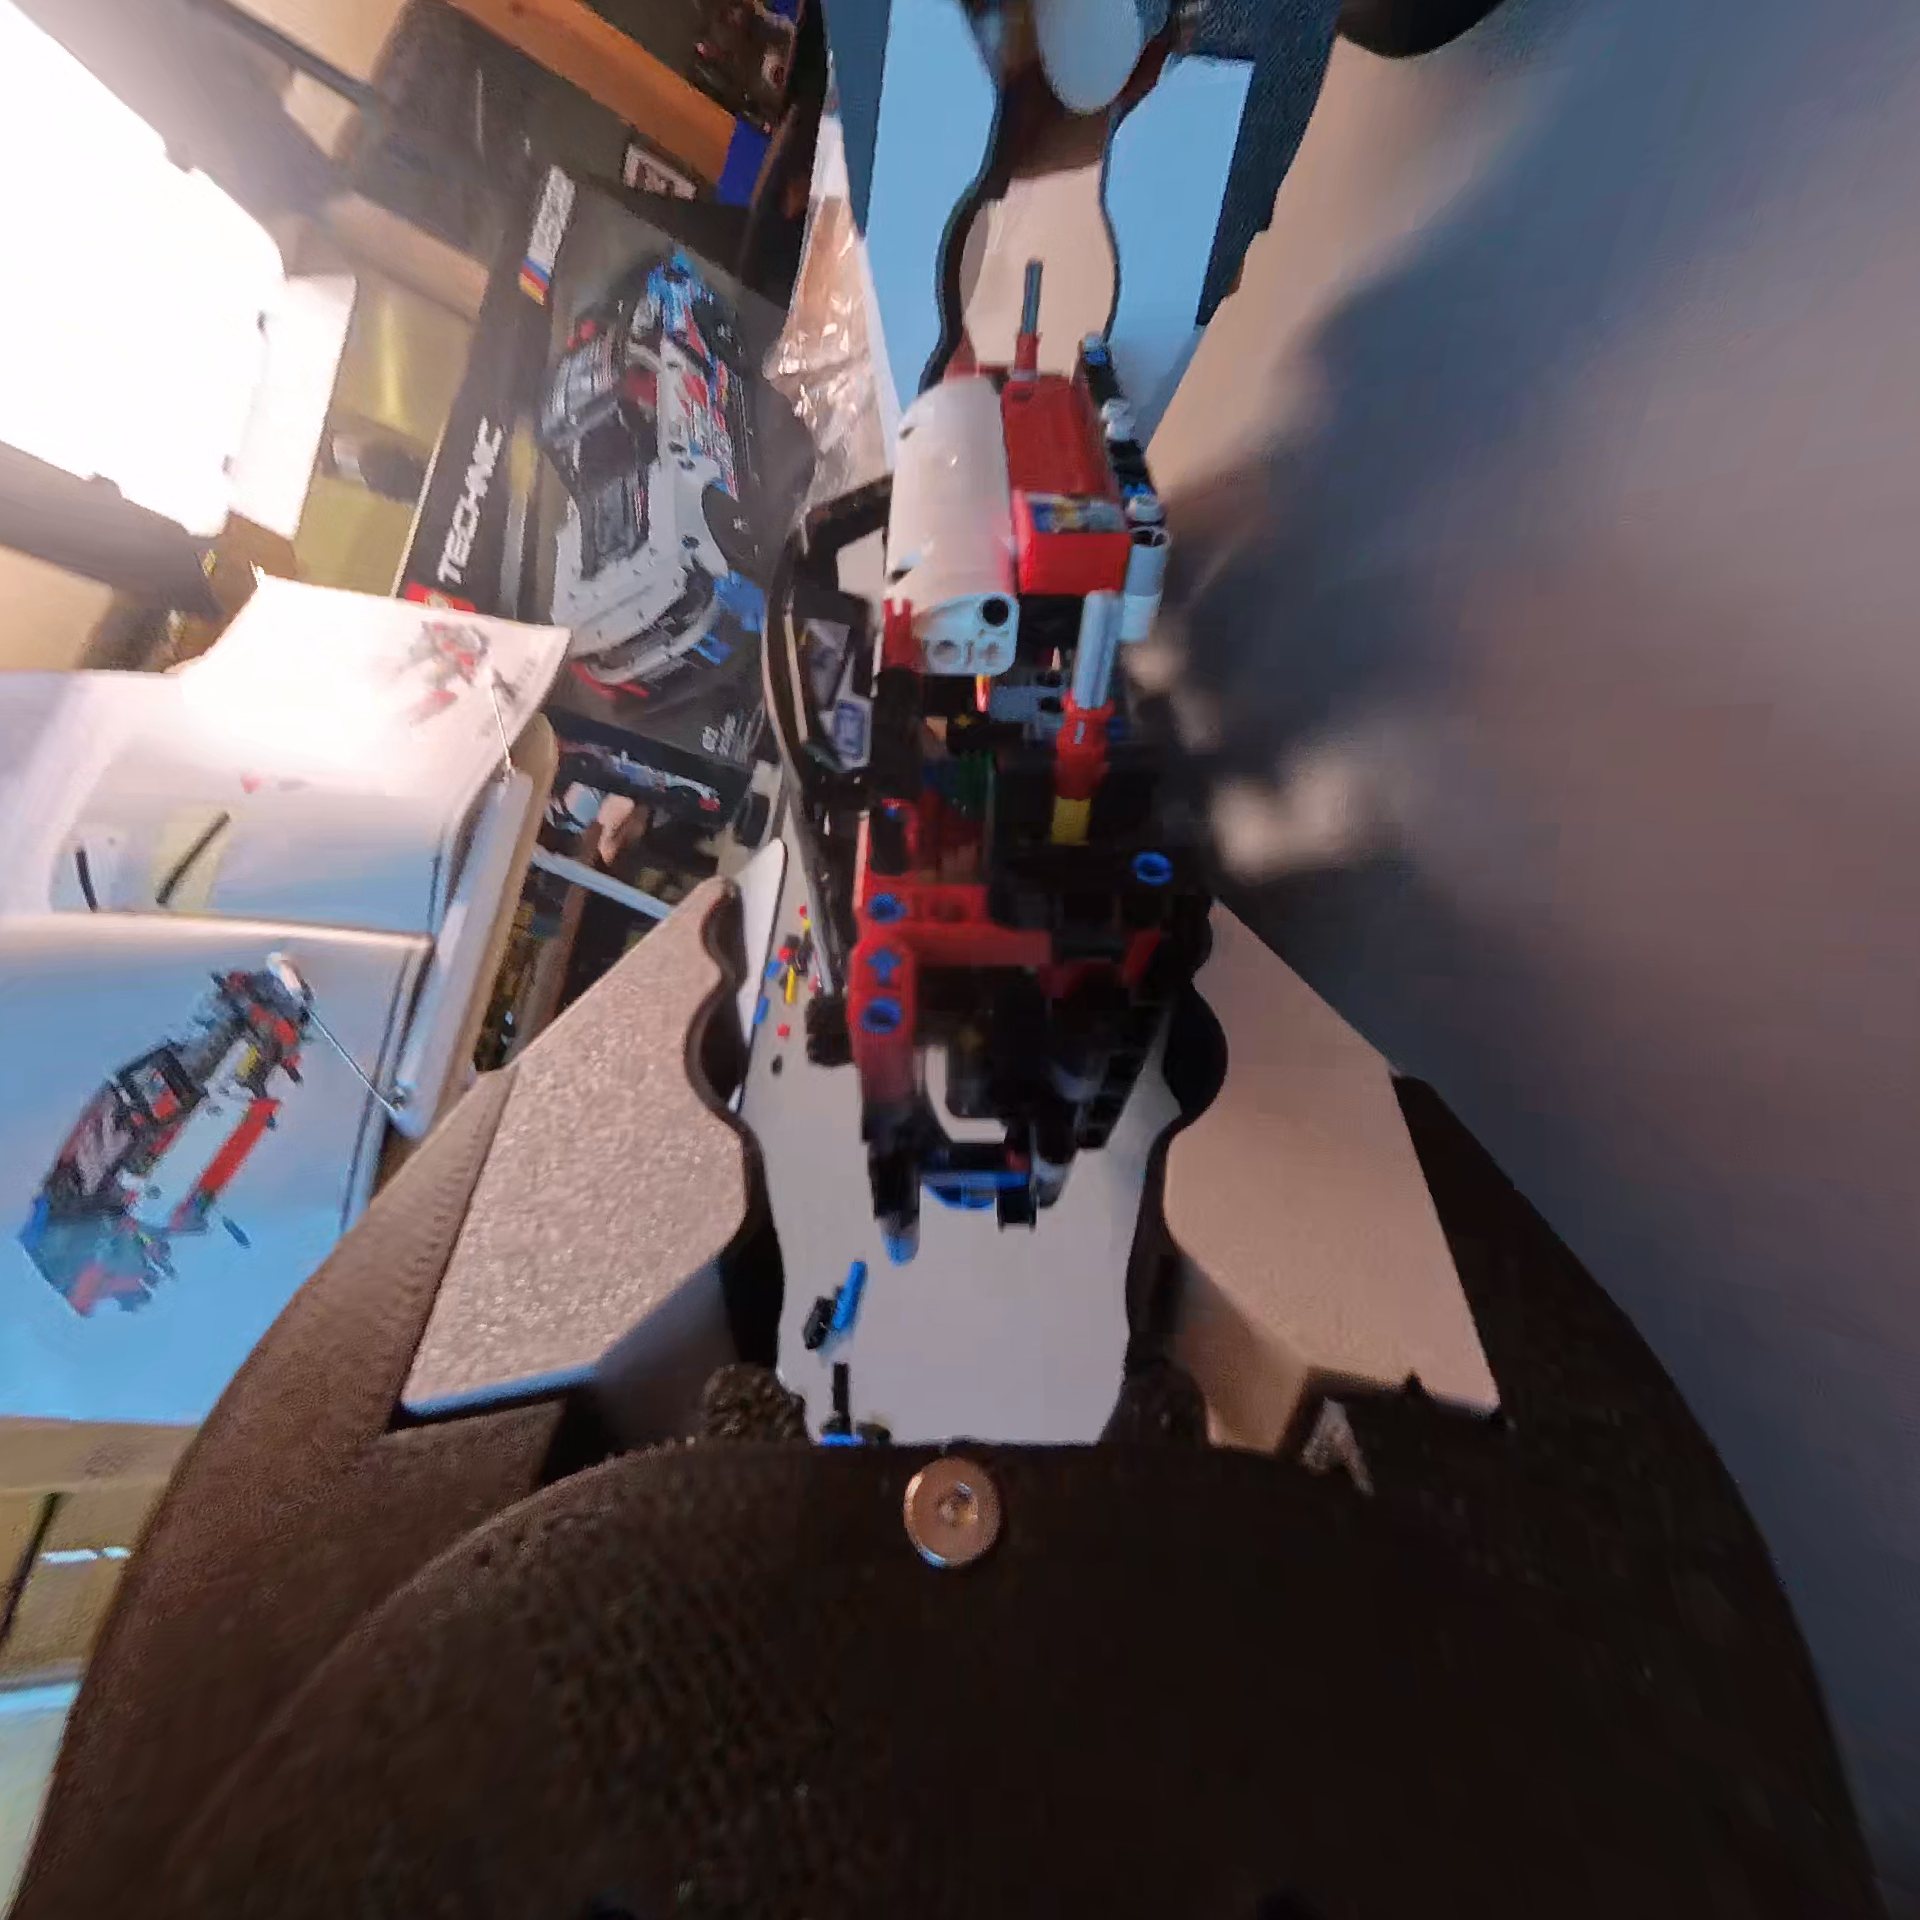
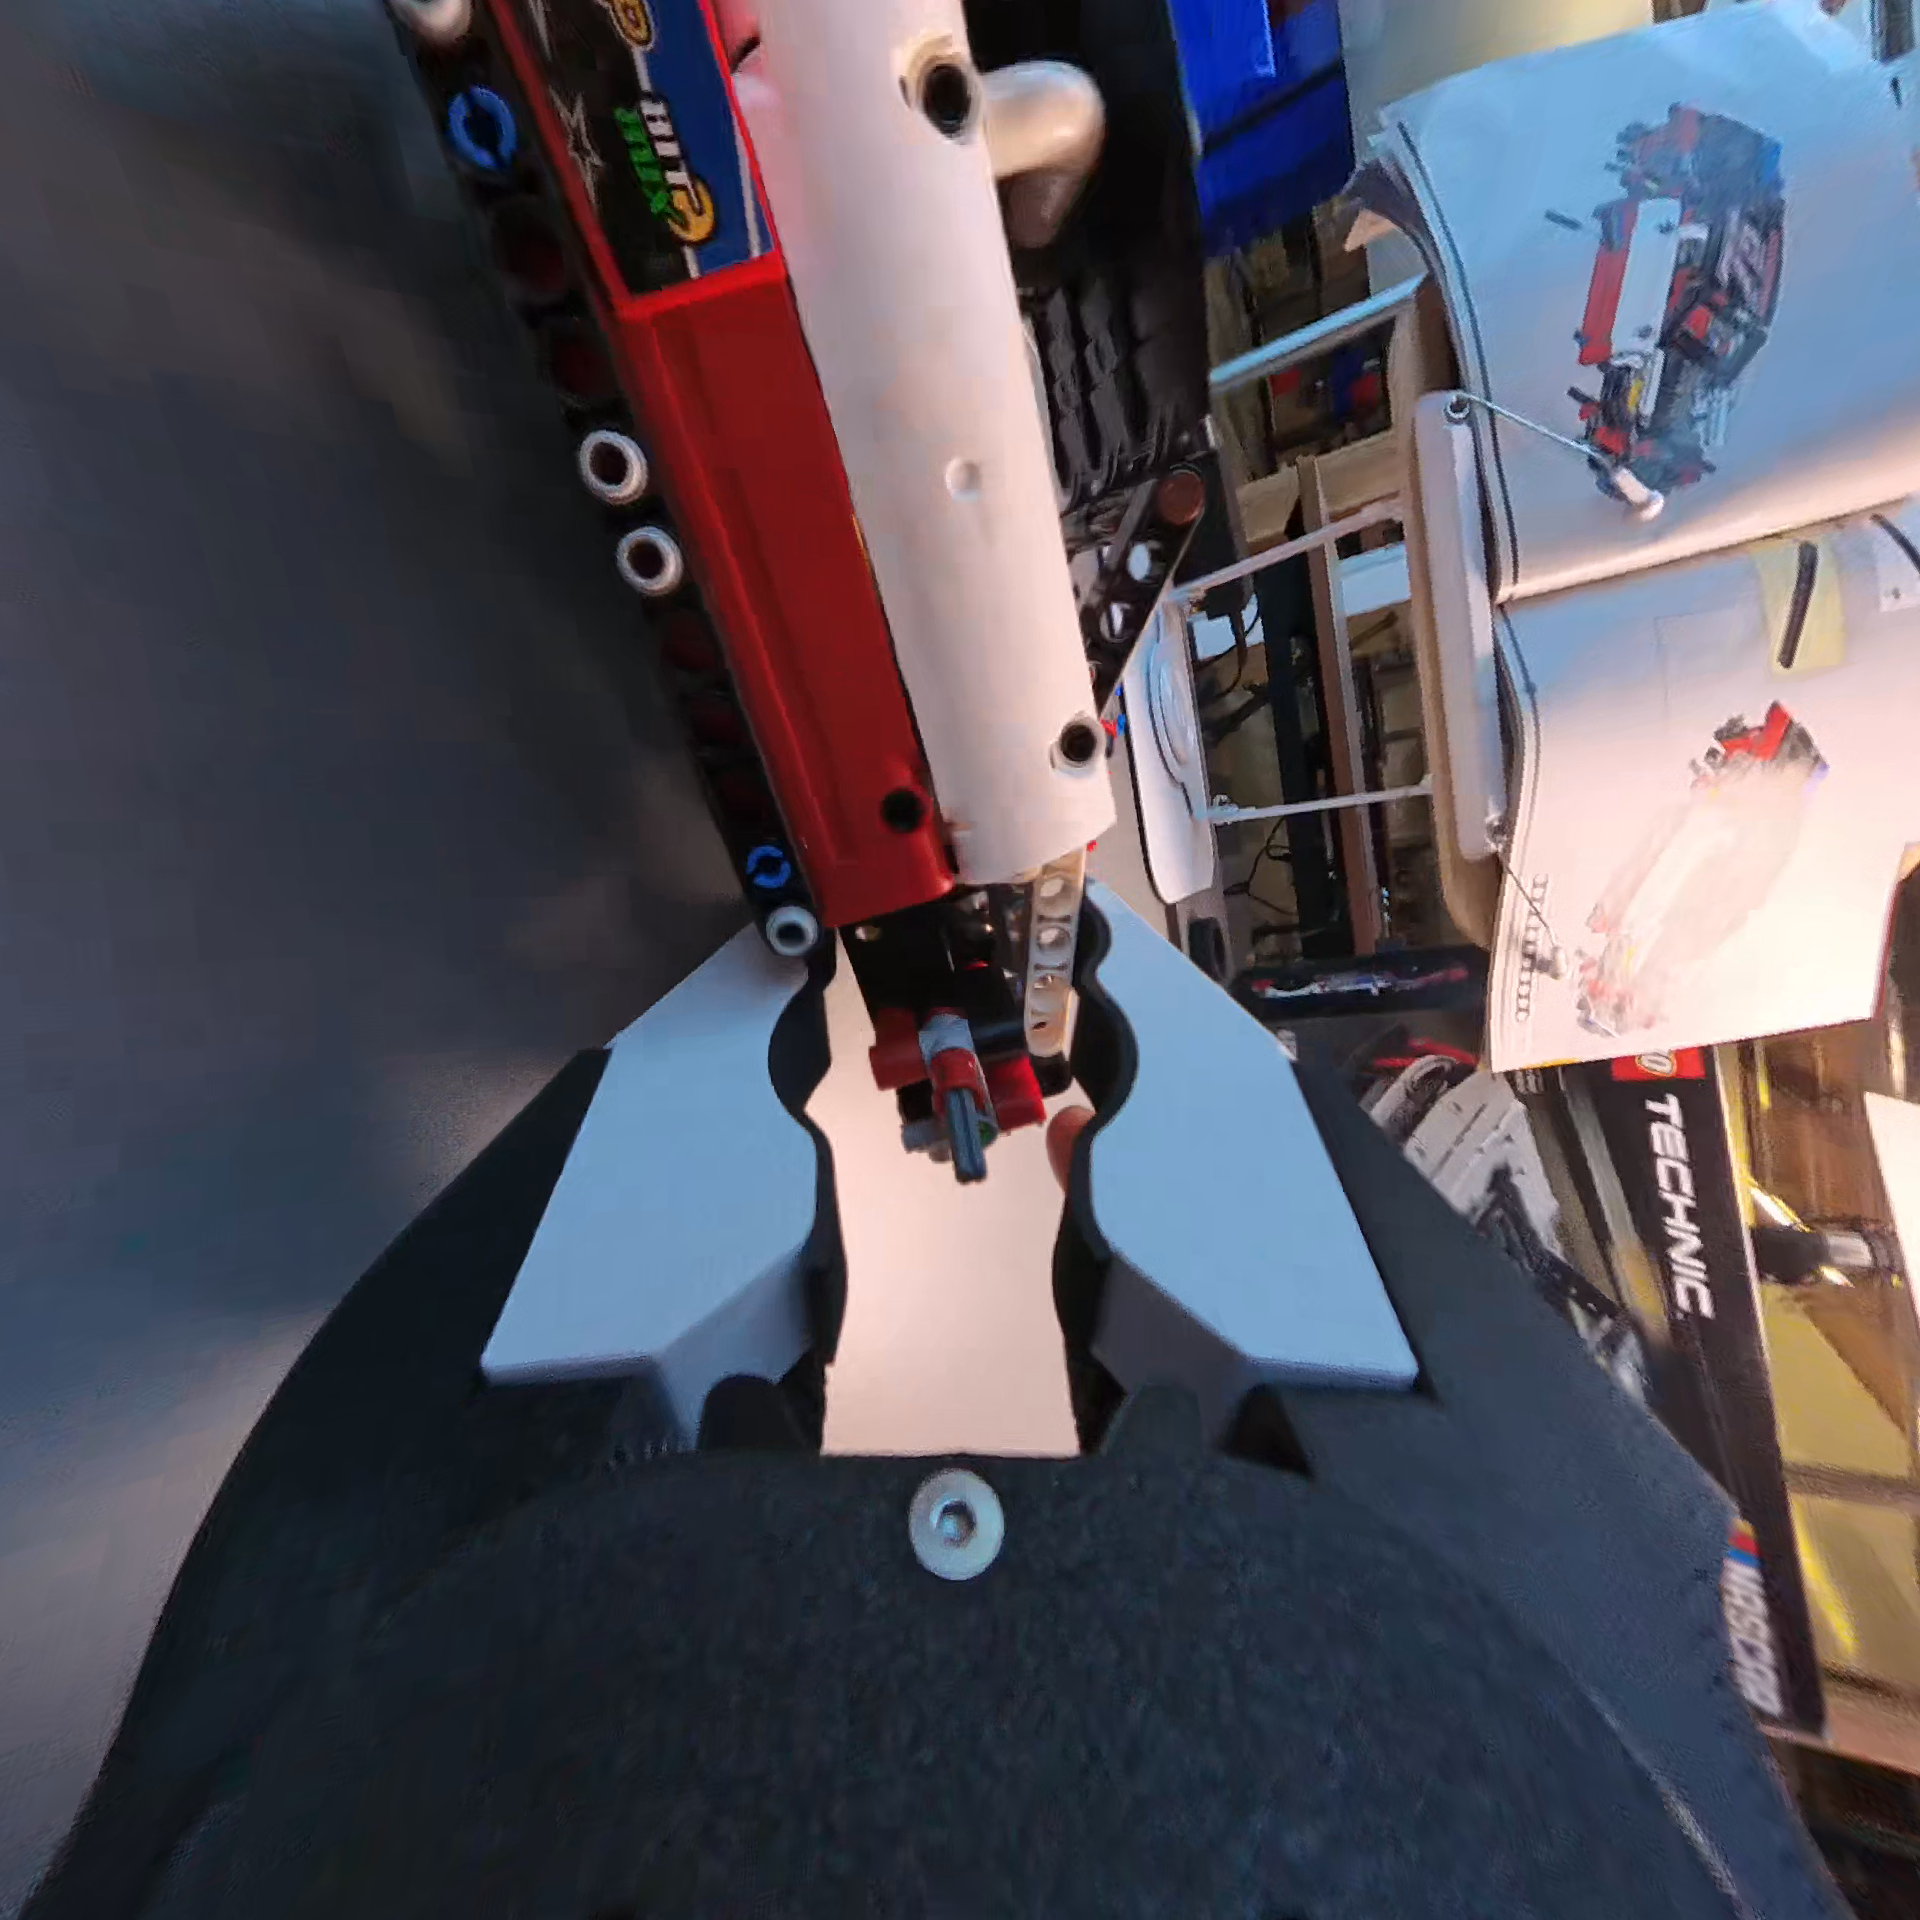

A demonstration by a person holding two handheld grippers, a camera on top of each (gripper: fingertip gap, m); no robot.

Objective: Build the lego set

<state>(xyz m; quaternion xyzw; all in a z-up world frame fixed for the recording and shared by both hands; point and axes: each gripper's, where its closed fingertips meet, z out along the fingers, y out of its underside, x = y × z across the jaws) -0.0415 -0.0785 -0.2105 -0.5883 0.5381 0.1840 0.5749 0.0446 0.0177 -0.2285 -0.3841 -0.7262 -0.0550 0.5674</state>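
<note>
While printed writing is showing on the dark box (image 1: pixel 613 499) and on a sticker on the lego model (image 1: pixel 1023 748), the left gripper (image 1: pixel 956 997) is clamping the model's near end. The right gripper (image 2: pixel 940 997) is closing around its opposite end, seemingly gripping it. 2 open booklets (image 2: pixel 1662 520) are standing nearby.

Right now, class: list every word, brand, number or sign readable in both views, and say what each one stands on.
I won't quote writing; here is where it stands.
Black set box: large white brand lettering, readable.
Sticker on the lego model: coloured logos, readable.
Instruction booklet: small print, too blurred.
</note>
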